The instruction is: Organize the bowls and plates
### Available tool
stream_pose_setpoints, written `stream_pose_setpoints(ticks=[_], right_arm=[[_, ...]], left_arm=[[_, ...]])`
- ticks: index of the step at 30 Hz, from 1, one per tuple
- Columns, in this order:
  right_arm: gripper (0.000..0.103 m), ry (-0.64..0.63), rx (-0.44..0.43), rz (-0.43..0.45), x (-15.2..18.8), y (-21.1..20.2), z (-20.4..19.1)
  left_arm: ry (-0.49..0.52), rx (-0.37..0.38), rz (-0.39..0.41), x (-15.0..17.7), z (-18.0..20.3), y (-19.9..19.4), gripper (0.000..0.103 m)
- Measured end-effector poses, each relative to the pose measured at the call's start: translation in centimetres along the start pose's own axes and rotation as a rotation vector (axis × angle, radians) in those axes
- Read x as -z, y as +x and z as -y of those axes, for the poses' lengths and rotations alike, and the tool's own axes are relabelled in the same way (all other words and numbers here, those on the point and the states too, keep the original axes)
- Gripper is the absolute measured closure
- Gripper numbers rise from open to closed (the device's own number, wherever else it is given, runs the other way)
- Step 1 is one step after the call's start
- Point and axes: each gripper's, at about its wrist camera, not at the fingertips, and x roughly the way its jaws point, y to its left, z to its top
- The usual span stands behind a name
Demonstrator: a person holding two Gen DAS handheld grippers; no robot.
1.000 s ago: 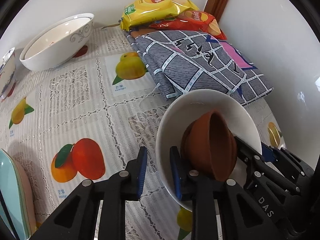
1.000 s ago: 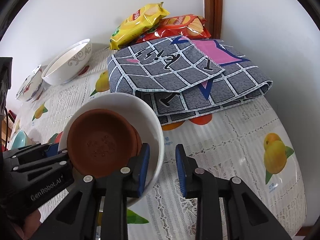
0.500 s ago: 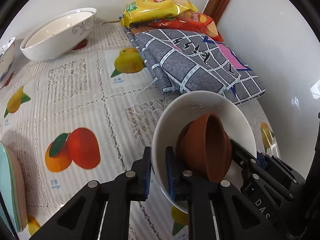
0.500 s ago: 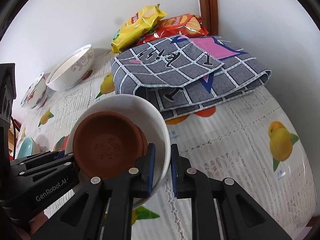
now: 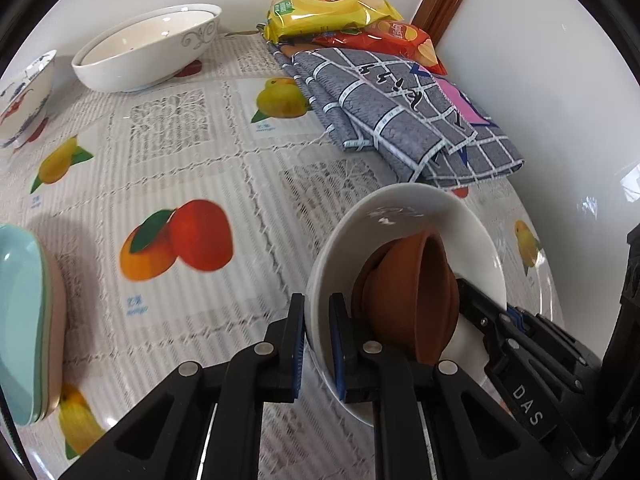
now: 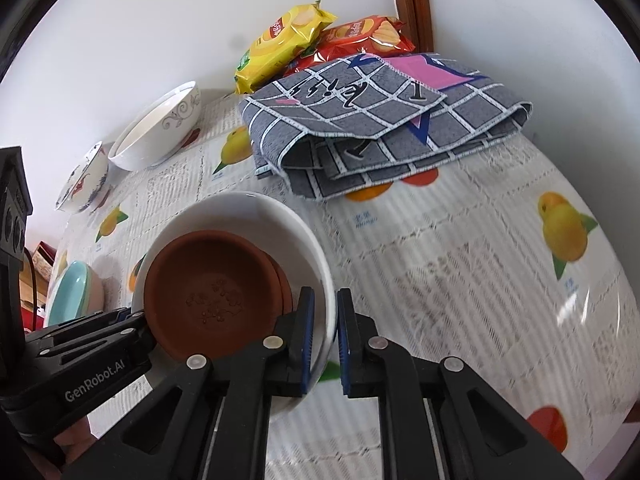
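A white bowl (image 5: 404, 216) (image 6: 256, 216) holds stacked brown clay dishes (image 5: 408, 296) (image 6: 208, 292). My left gripper (image 5: 318, 344) is shut on the bowl's left rim. My right gripper (image 6: 324, 336) is shut on the opposite rim. The bowl is held just above the fruit-print tablecloth. A large white bowl (image 5: 148, 48) (image 6: 160, 132) and a small patterned bowl (image 5: 24, 96) (image 6: 84, 180) stand at the back left. Stacked turquoise and pink plates (image 5: 28, 320) (image 6: 76, 292) lie at the left.
A folded grey checked cloth (image 5: 400, 108) (image 6: 380, 124) lies at the back right against the wall. Yellow (image 5: 332, 4) (image 6: 280, 40) and red (image 5: 400, 36) (image 6: 360, 36) snack bags rest behind it. White walls (image 5: 540, 100) close in the back and right.
Both grippers have closed onto the white bowl's rim from opposite sides. The bowl with the clay dishes has come slightly nearer and lifted with them.
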Motion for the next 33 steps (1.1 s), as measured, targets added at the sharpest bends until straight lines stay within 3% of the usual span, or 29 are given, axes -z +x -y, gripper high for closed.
stream_pose_setpoints(ticks=[11, 19, 29, 33], right_arm=[[0.092, -0.045, 0.024, -0.016, 1.3, -0.5, -1.3], [0.092, -0.031, -0.007, -0.029, 1.0, 0.1, -0.8], [0.072, 0.015, 0.000, 0.040, 1.6, -0.1, 0.1], [0.070, 0.011, 0.014, 0.050, 1.7, -0.2, 0.1]], left_arm=[[-0.006, 0.012, -0.004, 1.5, -0.6, -0.6, 0.089], [-0.003, 0.018, 0.004, 1.3, -0.6, -0.4, 0.086], [0.010, 0.023, 0.010, 1.7, -0.6, -0.4, 0.083], [0.012, 0.026, 0.009, 1.6, -0.8, -0.2, 0.078]])
